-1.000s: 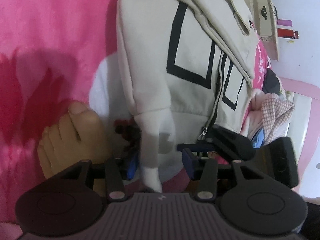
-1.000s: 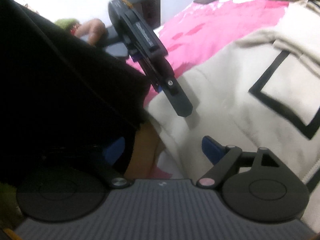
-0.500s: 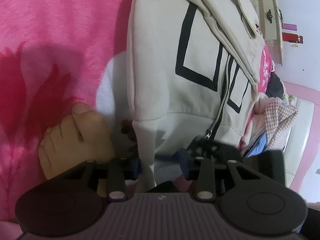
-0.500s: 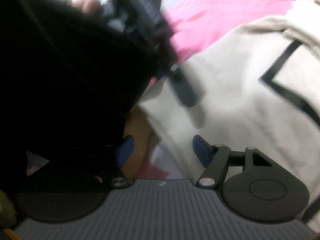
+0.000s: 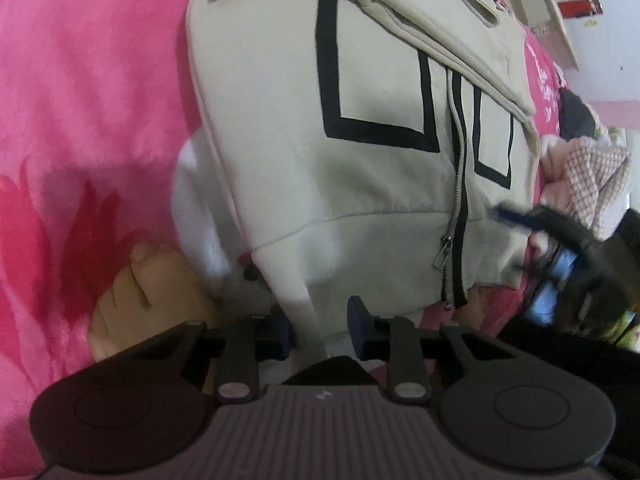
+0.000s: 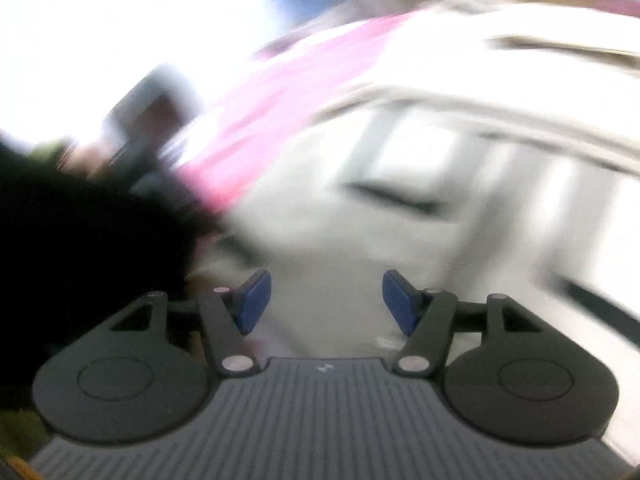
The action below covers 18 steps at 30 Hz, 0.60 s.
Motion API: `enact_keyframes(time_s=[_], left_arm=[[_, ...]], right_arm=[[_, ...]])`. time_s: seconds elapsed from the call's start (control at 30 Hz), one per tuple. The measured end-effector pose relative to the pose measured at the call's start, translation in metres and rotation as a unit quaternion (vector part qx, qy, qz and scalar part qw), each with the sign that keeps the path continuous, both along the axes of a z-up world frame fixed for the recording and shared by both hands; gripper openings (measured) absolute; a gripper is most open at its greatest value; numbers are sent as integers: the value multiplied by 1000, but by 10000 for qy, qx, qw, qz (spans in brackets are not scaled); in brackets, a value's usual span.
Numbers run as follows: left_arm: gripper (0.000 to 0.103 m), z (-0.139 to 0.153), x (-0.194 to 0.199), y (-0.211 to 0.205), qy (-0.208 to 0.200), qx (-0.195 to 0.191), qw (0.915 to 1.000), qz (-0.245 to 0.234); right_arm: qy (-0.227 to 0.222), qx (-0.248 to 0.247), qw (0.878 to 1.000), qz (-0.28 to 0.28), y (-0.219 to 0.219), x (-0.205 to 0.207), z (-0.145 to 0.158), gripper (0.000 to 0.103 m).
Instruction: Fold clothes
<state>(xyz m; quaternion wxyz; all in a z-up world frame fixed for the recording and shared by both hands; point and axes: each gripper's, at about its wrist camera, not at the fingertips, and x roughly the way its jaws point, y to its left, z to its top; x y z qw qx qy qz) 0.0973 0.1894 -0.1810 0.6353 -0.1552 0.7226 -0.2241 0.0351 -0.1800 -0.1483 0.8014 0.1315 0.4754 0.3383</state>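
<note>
A cream fleece hoodie [image 5: 360, 184], zip-fronted and marked with black rectangles, is spread on a pink plush blanket [image 5: 88, 92], its long axis running straight ahead of the left gripper [image 5: 320, 326], whose blue pads are parted around the ribbed hem fold, apparently without pinching it. The right gripper [image 6: 326, 300] is held spread and empty just short of the hem further right, though that view is heavily blurred. A bare foot [image 5: 144, 292] rests beside the left claw.
</note>
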Motion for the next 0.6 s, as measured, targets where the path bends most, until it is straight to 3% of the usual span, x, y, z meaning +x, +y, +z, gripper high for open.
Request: enact_keyframes(time_s=[0.1, 0.27, 0.37, 0.6], left_arm=[[23, 1, 0, -3, -57, 134, 9998, -104], [21, -1, 1, -8, -86, 309, 9993, -172], [19, -1, 1, -12, -169, 496, 9982, -285], [19, -3, -2, -23, -393, 836, 9933, -690]], right_arm=[[316, -485, 9883, -1413, -68, -20, 6, 63], [838, -802, 9460, -3028, -146, -78, -6, 63], [1087, -576, 9269, -3545, -178, -100, -21, 63], [1786, -103, 9003, -3968, -180, -100, -67, 61]])
